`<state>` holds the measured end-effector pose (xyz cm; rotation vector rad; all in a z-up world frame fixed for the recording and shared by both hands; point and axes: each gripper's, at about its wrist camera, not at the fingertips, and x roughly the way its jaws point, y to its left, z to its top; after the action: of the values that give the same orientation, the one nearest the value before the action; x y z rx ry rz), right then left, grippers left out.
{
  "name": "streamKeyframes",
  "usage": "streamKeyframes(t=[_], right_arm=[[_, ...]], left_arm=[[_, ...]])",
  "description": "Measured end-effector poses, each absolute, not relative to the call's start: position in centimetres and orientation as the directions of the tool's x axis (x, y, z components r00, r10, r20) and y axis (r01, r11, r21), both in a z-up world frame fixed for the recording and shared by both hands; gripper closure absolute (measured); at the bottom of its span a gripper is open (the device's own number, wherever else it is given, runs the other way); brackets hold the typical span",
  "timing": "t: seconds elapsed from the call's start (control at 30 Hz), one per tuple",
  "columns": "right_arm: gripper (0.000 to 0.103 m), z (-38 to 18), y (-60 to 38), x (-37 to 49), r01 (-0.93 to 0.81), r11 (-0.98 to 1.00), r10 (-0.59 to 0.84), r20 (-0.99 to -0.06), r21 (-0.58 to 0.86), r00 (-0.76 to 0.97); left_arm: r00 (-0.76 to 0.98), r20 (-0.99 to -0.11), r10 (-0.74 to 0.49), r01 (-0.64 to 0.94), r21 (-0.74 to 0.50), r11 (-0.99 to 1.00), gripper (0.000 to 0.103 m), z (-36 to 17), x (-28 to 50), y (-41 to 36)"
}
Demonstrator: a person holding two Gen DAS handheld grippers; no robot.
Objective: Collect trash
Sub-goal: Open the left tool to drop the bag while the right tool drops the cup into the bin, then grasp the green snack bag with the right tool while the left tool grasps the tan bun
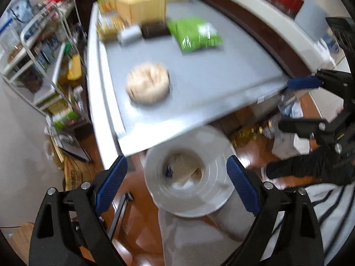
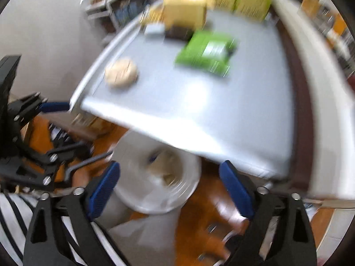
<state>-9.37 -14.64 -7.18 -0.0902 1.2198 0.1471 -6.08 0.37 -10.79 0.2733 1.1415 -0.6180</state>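
A crumpled beige paper ball (image 1: pixel 148 83) (image 2: pixel 121 72) lies on the grey table (image 1: pixel 221 73) (image 2: pixel 221 102), with a green packet (image 1: pixel 195 33) (image 2: pixel 206 53) farther back. Below the table's near edge a white bin (image 1: pixel 155 190) (image 2: pixel 142 204) stands on the floor with beige scraps (image 1: pixel 184 168) (image 2: pixel 168 173) inside. My left gripper (image 1: pixel 176 166) hangs open over the bin, nothing between its blue pads. My right gripper (image 2: pixel 169 168) (image 1: pixel 297 104) is open above the same bin, also empty. The left gripper (image 2: pixel 66 126) shows at the left edge of the right wrist view.
Yellow and green cartons (image 1: pixel 142 4) (image 2: pixel 184 11) and small dark and grey boxes (image 1: pixel 155 30) crowd the table's far end. A wire shelf rack (image 1: pixel 33 44) stands to the left, a white counter ledge (image 1: pixel 255 11) to the right. A person's striped garment (image 1: pixel 328 210) is near.
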Motion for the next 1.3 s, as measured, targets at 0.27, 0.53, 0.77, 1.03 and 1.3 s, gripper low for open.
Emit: streamKeyframes(t=[0.27, 0.53, 0.77, 1.03, 1.3], right_arm=[[0.007, -3.3, -16.2, -2.9, -0.048, 0.997, -0.034, -0.869, -0.067, 0.493], [0.007, -4.8, -17.3, 2.7, 0.033, 0.999, 0.014, -0.882, 0.034, 0.472], [0.007, -7.2, -17.0, 5.2, 0.056, 0.998, 0.010, -0.904, 0.038, 0.428], [0.007, -9.5, -16.5, 7.8, 0.062, 0.998, -0.012, -0.922, 0.013, 0.387], [0.007, -11.2, -16.2, 9.7, 0.056, 0.998, -0.029, -0.936, -0.010, 0.352]], left_arm=[[0.448, -0.833, -0.324, 0.532, -0.043, 0.846, 0.006, -7.0, -2.4, 0.2], [0.475, -0.824, -0.308, 0.514, -0.025, 0.858, 0.006, -7.3, 0.5, -1.1], [0.464, -0.836, -0.293, 0.523, -0.008, 0.852, 0.006, -8.8, 1.9, -1.5], [0.447, -0.851, -0.275, 0.540, 0.012, 0.841, 0.006, -10.3, 3.2, -2.0], [0.427, -0.867, -0.258, 0.569, 0.036, 0.821, 0.006, -11.5, 3.3, -2.3]])
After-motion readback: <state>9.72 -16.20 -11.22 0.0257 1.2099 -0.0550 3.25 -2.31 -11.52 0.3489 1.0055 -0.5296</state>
